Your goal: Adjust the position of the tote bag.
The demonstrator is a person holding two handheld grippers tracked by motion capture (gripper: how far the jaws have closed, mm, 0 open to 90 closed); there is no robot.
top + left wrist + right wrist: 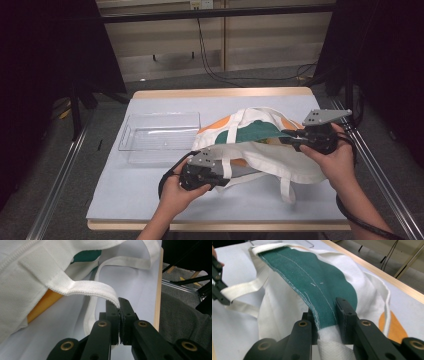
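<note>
On the right half of the bench (150, 200), over a pale blue sheet, lies a white cloth bag (272, 157) with green and orange patches, and both grippers have hold of it from opposite sides. Its mouth faces the person, and the way it is held suggests it is being pulled open. The left gripper (216, 176) has its jaws pressed together on one white handle strap (92, 288); in the left gripper view the strap runs taut from the bag's seam into the jaws, lifted off the sheet, which would draw the near edge toward the person. The right gripper (288, 138) is clamped on the far edge, where the green lining (317, 287) folds over the rim; the right gripper view shows that cloth pinched between the jaws and raised, so the upper layer is kept apart from the lower one. Holding two separate points likely keeps the soft cloth from collapsing shut. A clear plastic tray (160, 132) sits just beside the bag on its left, empty as far as can be seen, perhaps close by for things to go in or come out.
</note>
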